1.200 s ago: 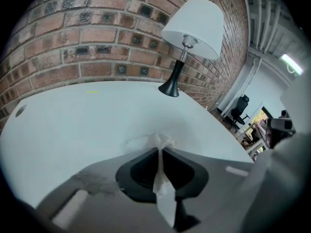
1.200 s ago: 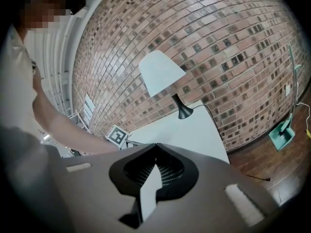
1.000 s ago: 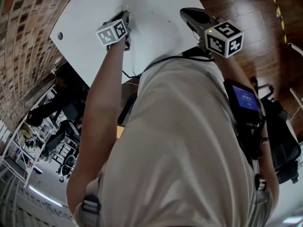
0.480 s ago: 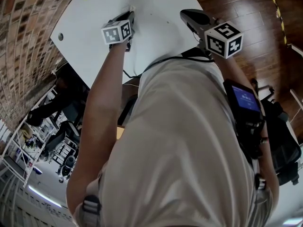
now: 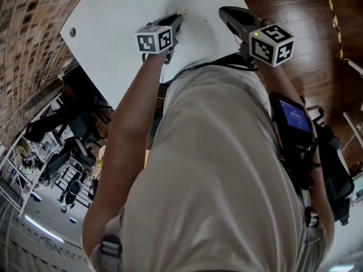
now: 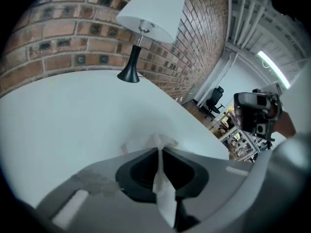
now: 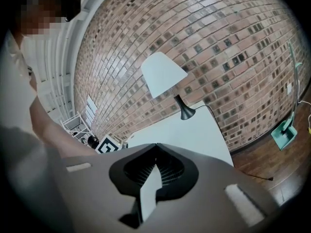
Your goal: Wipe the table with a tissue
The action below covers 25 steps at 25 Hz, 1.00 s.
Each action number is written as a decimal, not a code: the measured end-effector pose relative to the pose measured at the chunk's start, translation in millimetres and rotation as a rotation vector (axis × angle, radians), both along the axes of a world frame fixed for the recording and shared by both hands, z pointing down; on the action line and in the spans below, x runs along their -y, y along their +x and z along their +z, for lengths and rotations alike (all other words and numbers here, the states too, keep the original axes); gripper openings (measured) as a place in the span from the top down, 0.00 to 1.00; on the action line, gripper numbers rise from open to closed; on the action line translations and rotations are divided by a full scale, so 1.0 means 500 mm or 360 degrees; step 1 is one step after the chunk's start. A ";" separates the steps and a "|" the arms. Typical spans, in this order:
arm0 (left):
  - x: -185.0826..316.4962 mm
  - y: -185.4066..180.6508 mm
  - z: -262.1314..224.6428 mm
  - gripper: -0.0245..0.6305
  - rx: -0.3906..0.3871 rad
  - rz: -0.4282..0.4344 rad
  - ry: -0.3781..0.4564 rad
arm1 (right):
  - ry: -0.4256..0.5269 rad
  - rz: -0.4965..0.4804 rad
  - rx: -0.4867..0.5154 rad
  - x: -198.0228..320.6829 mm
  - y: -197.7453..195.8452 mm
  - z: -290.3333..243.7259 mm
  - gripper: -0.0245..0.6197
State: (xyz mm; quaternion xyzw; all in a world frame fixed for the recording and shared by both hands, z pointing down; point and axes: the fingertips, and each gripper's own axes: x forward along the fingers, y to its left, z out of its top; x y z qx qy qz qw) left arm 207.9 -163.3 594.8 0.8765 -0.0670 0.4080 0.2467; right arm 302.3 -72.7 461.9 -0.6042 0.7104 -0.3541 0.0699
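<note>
The white table (image 5: 125, 16) lies in front of me. My left gripper (image 5: 178, 15) points steeply down at it, shut on a crumpled white tissue (image 5: 181, 10). In the left gripper view the tissue (image 6: 156, 143) bulges out past the jaw tips of the left gripper (image 6: 159, 150) onto the table top (image 6: 73, 120), and a strip of it hangs back between the jaws. My right gripper (image 5: 223, 10) hovers at the table's right side, apart from the tissue. In its own view the right gripper (image 7: 156, 145) has its jaw tips together with nothing held.
A white-shaded lamp (image 6: 146, 13) on a black foot stands at the table's far end by the brick wall (image 7: 233, 42). A round hole (image 5: 72, 32) sits near the table's left corner. Wooden floor (image 5: 295, 4) lies to the right. My torso hides the near table edge.
My left gripper has slid to the right across the table top with the tissue still in its jaws. The right gripper has stayed where it was.
</note>
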 end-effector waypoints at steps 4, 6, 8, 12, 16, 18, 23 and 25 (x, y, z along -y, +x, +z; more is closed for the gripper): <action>-0.007 -0.029 -0.040 0.91 -0.0189 -0.0111 0.0054 | -0.0015 0.0001 -0.0023 0.001 -0.017 -0.002 0.95; 0.008 -0.056 -0.063 0.91 -0.0273 -0.0196 0.0068 | -0.0023 0.0004 -0.0036 0.005 -0.038 -0.007 0.95; 0.025 -0.091 -0.079 0.91 -0.0339 -0.0278 0.0074 | -0.0025 0.0002 -0.0042 0.010 -0.067 -0.017 0.95; 0.042 -0.131 -0.108 0.91 -0.0472 -0.0343 0.0041 | -0.0026 -0.0006 -0.0101 0.015 -0.117 -0.041 0.95; 0.049 -0.194 -0.116 0.91 -0.0522 -0.0411 0.0020 | -0.0022 0.0020 -0.0131 0.008 -0.172 -0.059 0.95; 0.055 -0.219 -0.114 0.91 -0.0525 -0.0468 0.0048 | -0.0023 0.0048 -0.0148 -0.008 -0.189 -0.065 0.95; 0.022 -0.245 -0.094 0.91 -0.0513 -0.0443 0.0045 | -0.0042 0.0154 -0.0186 -0.063 -0.212 -0.066 0.95; 0.015 -0.245 -0.094 0.91 -0.0518 -0.0402 0.0046 | -0.0030 0.0184 -0.0210 -0.071 -0.217 -0.074 0.95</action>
